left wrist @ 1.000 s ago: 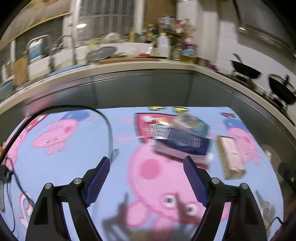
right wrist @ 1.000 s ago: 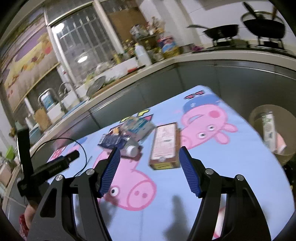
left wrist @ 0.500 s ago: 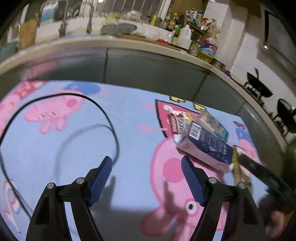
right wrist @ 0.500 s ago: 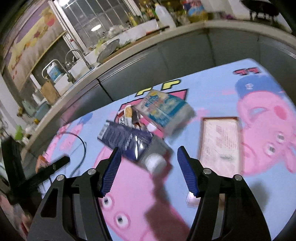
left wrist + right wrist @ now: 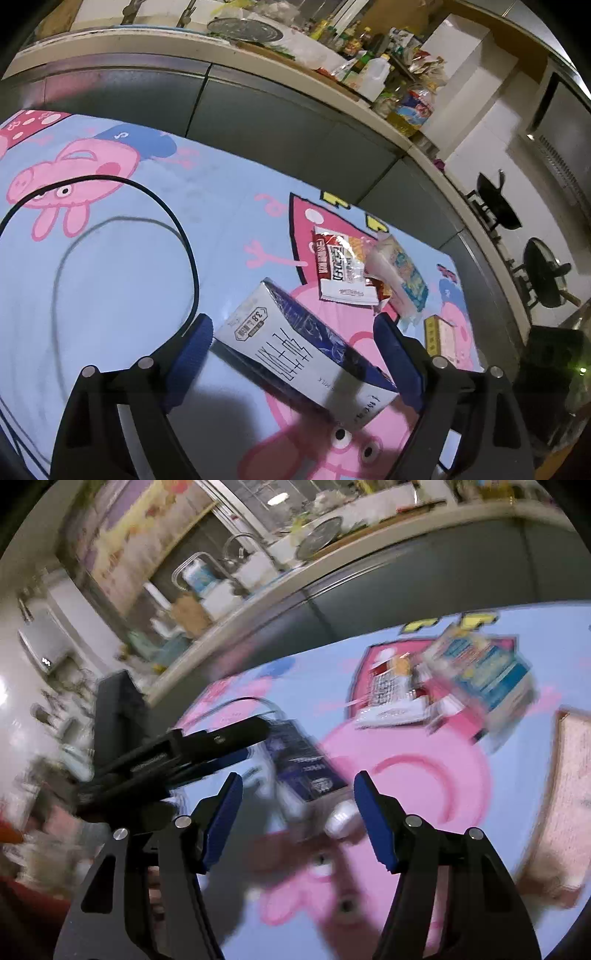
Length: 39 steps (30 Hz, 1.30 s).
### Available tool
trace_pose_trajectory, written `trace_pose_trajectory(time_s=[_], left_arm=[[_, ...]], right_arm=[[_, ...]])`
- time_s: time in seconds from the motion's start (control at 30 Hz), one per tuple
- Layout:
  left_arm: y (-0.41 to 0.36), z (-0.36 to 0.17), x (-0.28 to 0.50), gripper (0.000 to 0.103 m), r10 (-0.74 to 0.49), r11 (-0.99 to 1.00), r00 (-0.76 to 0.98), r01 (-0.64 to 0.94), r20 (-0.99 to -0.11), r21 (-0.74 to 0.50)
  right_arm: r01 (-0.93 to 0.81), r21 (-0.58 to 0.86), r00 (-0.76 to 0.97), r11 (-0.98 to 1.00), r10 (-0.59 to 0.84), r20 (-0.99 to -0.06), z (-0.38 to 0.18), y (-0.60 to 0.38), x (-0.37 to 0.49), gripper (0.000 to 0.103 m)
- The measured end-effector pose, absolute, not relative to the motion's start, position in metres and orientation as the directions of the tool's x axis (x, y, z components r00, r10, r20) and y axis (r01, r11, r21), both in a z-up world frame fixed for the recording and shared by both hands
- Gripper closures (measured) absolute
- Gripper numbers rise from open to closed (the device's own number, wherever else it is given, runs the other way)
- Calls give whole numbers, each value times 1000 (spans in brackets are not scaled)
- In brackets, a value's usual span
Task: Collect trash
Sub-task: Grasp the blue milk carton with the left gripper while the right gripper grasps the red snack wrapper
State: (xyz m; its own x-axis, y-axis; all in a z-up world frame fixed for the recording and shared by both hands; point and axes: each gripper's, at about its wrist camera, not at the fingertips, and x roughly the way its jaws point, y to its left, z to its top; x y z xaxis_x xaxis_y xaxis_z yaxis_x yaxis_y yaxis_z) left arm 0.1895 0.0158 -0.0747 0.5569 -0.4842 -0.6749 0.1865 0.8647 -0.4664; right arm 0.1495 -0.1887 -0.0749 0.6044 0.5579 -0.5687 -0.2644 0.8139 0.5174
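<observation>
A dark blue and white milk carton (image 5: 284, 343) lies on its side on the pig-print tablecloth (image 5: 110, 280). My left gripper (image 5: 295, 341) straddles the carton; its jaws are opening and the pads do not press on it. In the blurred right wrist view, the carton (image 5: 306, 771) and its white cap (image 5: 340, 819) lie just ahead of my right gripper (image 5: 299, 805), which is open with nothing held. The left gripper (image 5: 221, 742) reaches in from the left there. Behind the carton lie a red and white snack wrapper (image 5: 340, 269), a clear and blue packet (image 5: 402, 277) and a flat tan box (image 5: 443, 336).
A black cable (image 5: 184, 236) loops over the cloth to the left of the carton. A grey cabinet front (image 5: 277, 122) and a crowded kitchen counter (image 5: 369, 77) run behind the table. Woks (image 5: 495, 199) sit on a stove at the right.
Both grippers have closed in on the carton. The left one came down so that the carton now lies between its jaws. The right one swung left from the tan box toward the carton.
</observation>
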Motion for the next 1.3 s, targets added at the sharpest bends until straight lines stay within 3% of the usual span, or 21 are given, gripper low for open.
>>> trace_pose_trajectory(time_s=[0.13,0.27,0.4,0.47,0.57,0.6,0.67,1.03,1.07,1.1,1.3], left_arm=[[0,-79,188,13,-413,903,577,161,-705,-398],[-2,-96,194,14,-450,877,545,120,-708,-465],[0,-97,195,30,-475,862,549,134,-687,-489],[2,-96,193,43,-470,867,561,145,-682,-477],[10,-93,189,50,-468,867,583,157,-664,-473],[13,-93,188,52,-472,864,585,158,-660,-477],[18,-92,188,53,-478,859,585,157,-655,-487],[31,-67,158,60,-506,843,610,201,-610,-499],[28,-63,156,87,-515,839,609,214,-603,-500],[21,-58,152,103,-537,829,598,242,-595,-505],[-41,-41,133,103,-584,811,547,360,-600,-461]], right_arm=[[-113,490,654,865,436,-618,-79,-213,176,47],[13,490,668,872,357,-653,-92,-228,207,52],[57,488,655,871,336,-676,-105,-226,236,53],[59,460,657,886,313,-686,-108,-218,247,53],[54,442,656,895,302,-692,-114,-203,257,57],[47,425,662,904,290,-691,-114,-196,260,66],[27,398,647,917,287,-706,-117,-183,261,95],[-101,406,718,908,349,-603,-85,-168,180,99],[-97,408,732,908,343,-588,-81,-175,167,99],[-90,410,744,908,334,-578,-78,-182,156,99],[16,431,819,902,236,-524,-64,-254,88,99]])
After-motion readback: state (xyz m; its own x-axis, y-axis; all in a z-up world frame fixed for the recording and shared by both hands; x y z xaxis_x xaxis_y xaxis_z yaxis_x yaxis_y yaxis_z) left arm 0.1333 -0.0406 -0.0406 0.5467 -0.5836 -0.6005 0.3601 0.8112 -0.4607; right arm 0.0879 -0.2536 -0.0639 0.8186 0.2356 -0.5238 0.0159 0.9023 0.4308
